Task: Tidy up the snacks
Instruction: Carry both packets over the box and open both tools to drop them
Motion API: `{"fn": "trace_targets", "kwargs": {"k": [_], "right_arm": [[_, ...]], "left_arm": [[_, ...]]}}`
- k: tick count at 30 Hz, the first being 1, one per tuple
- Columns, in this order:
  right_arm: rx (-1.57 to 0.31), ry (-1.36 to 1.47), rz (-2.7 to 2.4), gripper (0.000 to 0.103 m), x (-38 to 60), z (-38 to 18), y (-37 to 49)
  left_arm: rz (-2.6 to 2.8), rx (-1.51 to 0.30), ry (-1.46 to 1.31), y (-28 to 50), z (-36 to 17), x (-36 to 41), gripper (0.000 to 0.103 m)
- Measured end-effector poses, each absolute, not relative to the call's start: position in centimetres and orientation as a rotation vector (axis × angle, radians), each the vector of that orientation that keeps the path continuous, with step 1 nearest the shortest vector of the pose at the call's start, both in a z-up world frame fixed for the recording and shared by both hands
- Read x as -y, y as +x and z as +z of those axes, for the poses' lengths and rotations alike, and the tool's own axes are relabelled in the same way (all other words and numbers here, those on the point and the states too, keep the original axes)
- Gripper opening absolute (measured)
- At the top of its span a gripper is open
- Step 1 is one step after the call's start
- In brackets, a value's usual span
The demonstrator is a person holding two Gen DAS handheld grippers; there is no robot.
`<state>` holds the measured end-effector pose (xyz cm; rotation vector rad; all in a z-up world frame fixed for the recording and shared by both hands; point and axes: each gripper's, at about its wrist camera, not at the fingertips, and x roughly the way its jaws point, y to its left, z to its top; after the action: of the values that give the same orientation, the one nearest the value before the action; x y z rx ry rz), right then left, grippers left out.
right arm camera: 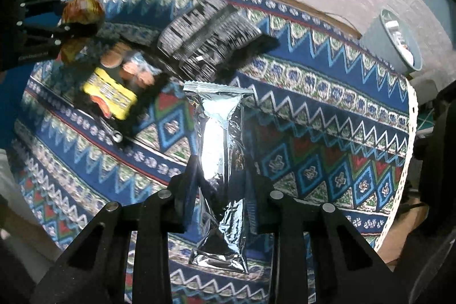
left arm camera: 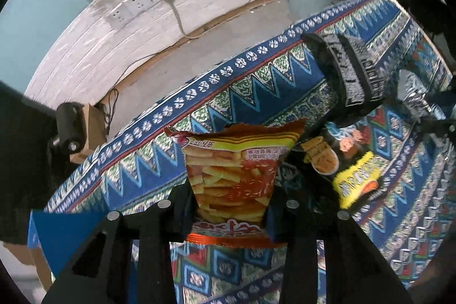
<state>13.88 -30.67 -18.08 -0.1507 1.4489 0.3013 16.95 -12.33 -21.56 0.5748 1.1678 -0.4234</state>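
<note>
- Left gripper [left arm camera: 230, 207] clamps the red chip bag [left arm camera: 232, 173], frame centre.
- Right gripper [right arm camera: 221, 201] grips the silver foil pack [right arm camera: 219, 150], lifted above the tabletop [right arm camera: 327, 133].
- Pickup step; next likely carrying both toward the black mesh basket [right arm camera: 208, 33], upper centre.

The red chip bag [left arm camera: 232, 175] carries Chinese print, seen upside down: large white characters at 6 o'clock, small lines on its yellow band at 12 o'clock; none reads clearly. The yellow label on the dark bag [left arm camera: 356, 178] is blurred past reading.
</note>
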Motion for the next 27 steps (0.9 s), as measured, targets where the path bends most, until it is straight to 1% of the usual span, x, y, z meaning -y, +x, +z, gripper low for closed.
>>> {"fn": "trace_targets", "kwargs": {"k": [9,16,27], "right_arm": [[-1.385,-0.104,0.309,0.028,28.2,-14.2,13.1],[-1.338,-0.079,0.324,0.028,28.3,-12.6,13.3],[-1.268,-0.045,0.333,0.028,26.7,-9.1,12.6]], "left_arm": [[-0.385,-1.160,0.469,14.6,-18.1,10.2,0.038],[-0.380,-1.177,0.373,12.6,-16.2,8.6,0.038],[-0.366,-1.090,0.408,8.1,-13.0,7.3,0.038]]}}
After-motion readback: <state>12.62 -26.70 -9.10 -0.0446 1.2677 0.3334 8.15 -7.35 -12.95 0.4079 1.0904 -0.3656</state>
